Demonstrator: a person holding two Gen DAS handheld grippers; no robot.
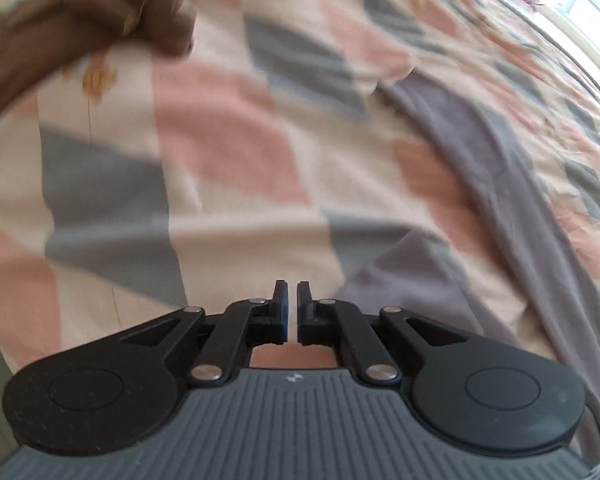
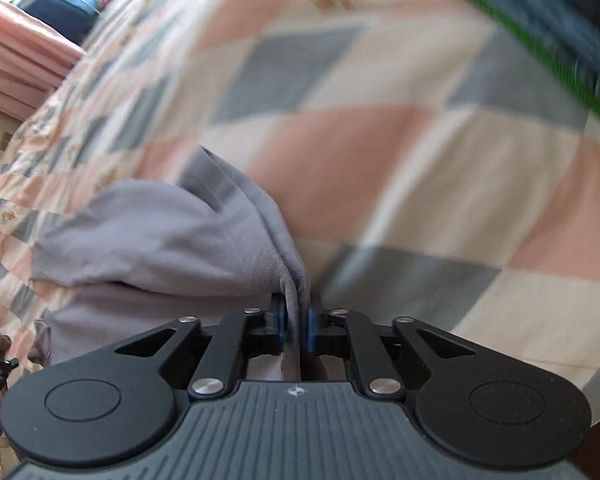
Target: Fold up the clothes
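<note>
One grey garment (image 2: 148,232), soft and limp, is pinched by the right gripper (image 2: 296,320). The left gripper (image 1: 292,308), its fingers closed on nothing, should take the edge at two o'clock.

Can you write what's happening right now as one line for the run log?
task: fold clothes | left hand-held gripper: shut, empty | right hand-held gripper: shut on grey garment | surface: checked quilt

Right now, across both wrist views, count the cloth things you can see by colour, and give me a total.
Lilac-grey garment, bunched, its edge between the right gripper jaws: 1
Pink, grey and cream checked bedcover: 1
Brown cloth, blurred, at the top left of the left view: 1
Blue and green cloth, blurred: 1
Total: 4
</note>
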